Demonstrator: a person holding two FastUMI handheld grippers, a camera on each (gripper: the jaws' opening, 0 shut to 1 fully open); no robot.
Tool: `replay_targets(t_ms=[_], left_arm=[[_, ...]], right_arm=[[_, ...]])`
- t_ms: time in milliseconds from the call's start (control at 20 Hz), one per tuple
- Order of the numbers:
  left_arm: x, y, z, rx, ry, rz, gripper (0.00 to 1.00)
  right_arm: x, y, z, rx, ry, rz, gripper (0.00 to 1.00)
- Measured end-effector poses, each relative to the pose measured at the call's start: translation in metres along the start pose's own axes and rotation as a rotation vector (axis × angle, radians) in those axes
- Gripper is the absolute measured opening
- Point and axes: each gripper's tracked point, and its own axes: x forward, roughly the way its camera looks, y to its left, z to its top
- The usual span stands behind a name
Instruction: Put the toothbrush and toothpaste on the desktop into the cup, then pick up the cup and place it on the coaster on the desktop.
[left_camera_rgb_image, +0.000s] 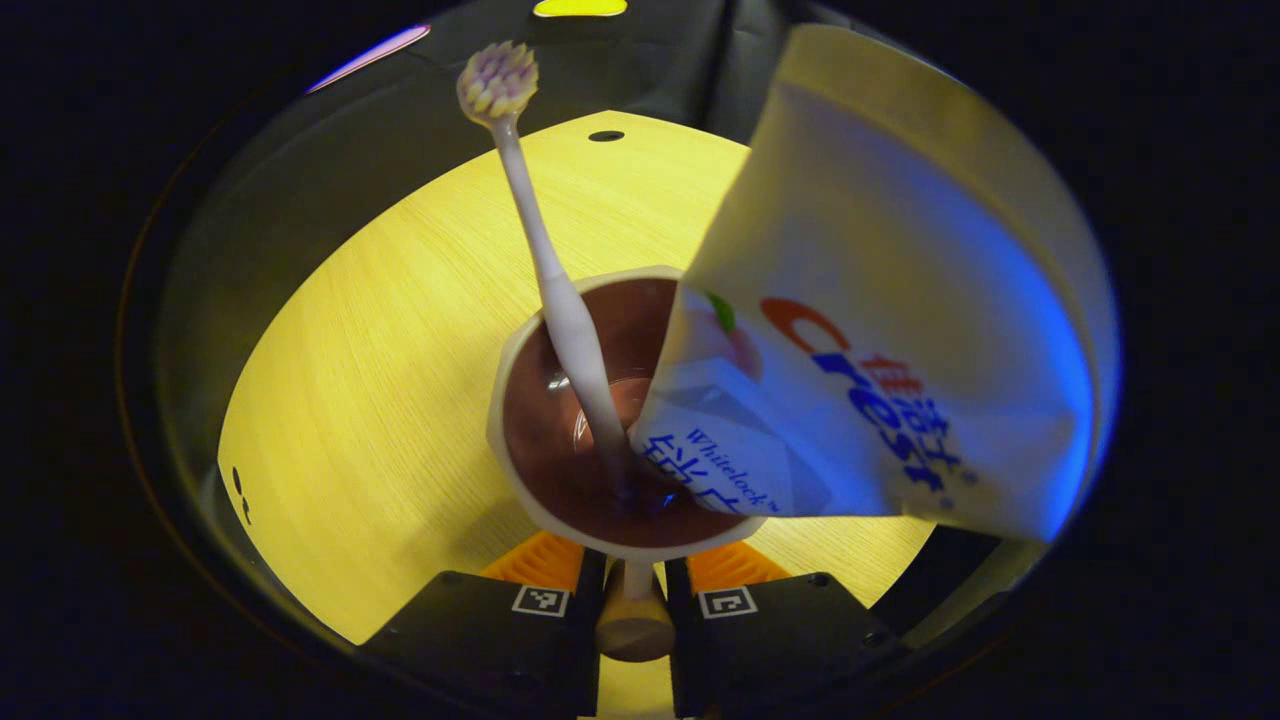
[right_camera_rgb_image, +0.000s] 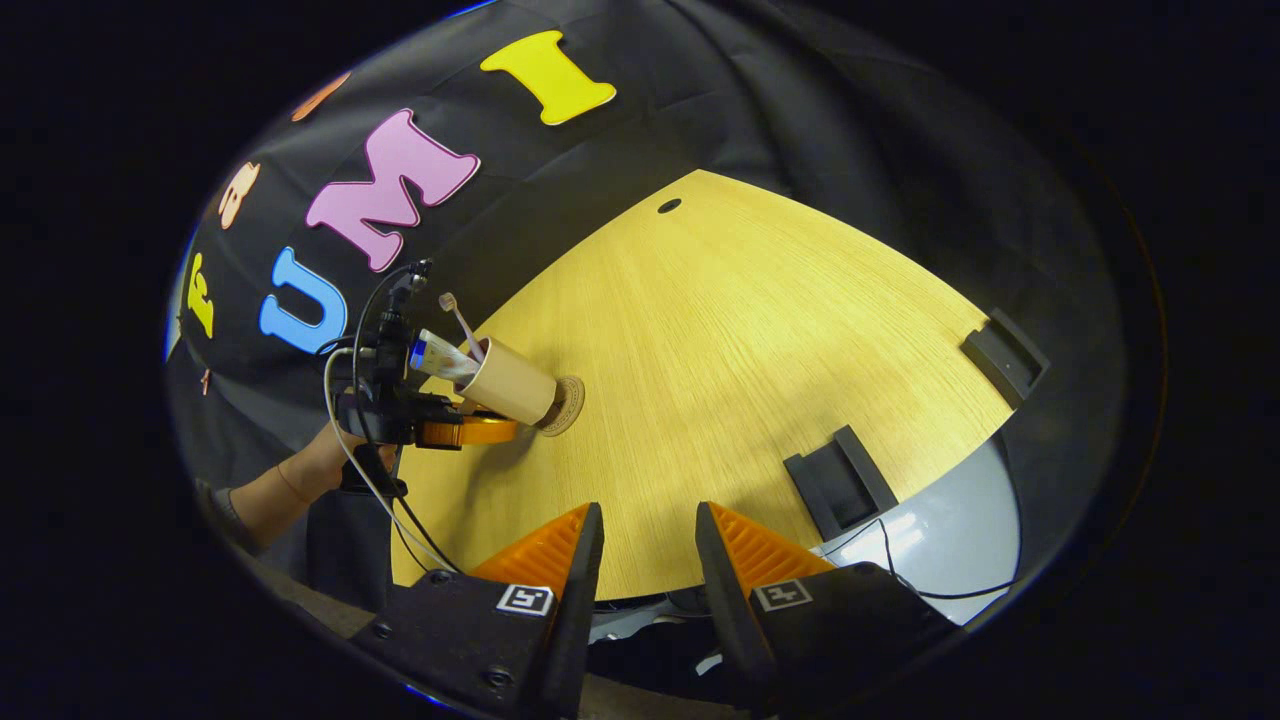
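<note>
In the left gripper view, our left gripper is closed on the cup at its near wall; the toothbrush and toothpaste stand inside.

In the right gripper view, our right gripper hangs open and empty at the table edge. The cup sits on the coaster, with bare tabletop around it.

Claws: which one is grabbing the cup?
The left claw, next to the person's hand. It pinches the cup with the toothbrush inside; the right claw is open, holding nothing.
</note>
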Motion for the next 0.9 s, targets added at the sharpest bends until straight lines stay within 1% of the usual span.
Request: replay_targets(t_ms=[50,200,250,450,600,650,750,800,850,900], left_arm=[[0.002,-0.001,0.002,0.007,0.005,0.006,0.37],[0.009,-0.004,0.004,0.018,0.018,0.011,0.37],[0.011,-0.005,0.004,0.020,0.022,0.009,0.33],[0.020,-0.006,0.001,0.035,0.034,0.028,0.33],[0.024,-0.008,-0.001,0.031,0.040,0.020,0.33],[0.024,-0.009,-0.001,0.025,0.042,0.011,0.37],[0.024,-0.009,-0.003,0.004,0.052,-0.012,0.38],[0.023,-0.009,-0.002,0.001,0.053,-0.017,0.29],[0.022,-0.008,-0.002,0.006,0.047,-0.018,0.39],[0.019,-0.009,-0.001,0.017,0.041,-0.019,0.39]], right_arm=[[0.000,-0.001,0.000,0.002,0.001,-0.001,0.57],[0.000,-0.002,-0.001,0.005,0.006,-0.001,0.57],[-0.001,-0.002,0.000,0.006,0.006,-0.002,0.57],[-0.002,-0.004,0.000,0.007,0.008,-0.008,0.57],[-0.003,-0.010,-0.004,0.011,0.014,-0.017,0.57],[-0.004,-0.012,-0.006,0.014,0.015,-0.020,0.57],[-0.004,-0.013,-0.007,0.020,0.019,-0.022,0.57],[-0.003,-0.012,-0.007,0.020,0.020,-0.021,0.57],[-0.002,-0.012,-0.006,0.018,0.021,-0.020,0.57],[0.000,-0.010,-0.005,0.013,0.022,-0.017,0.57]])
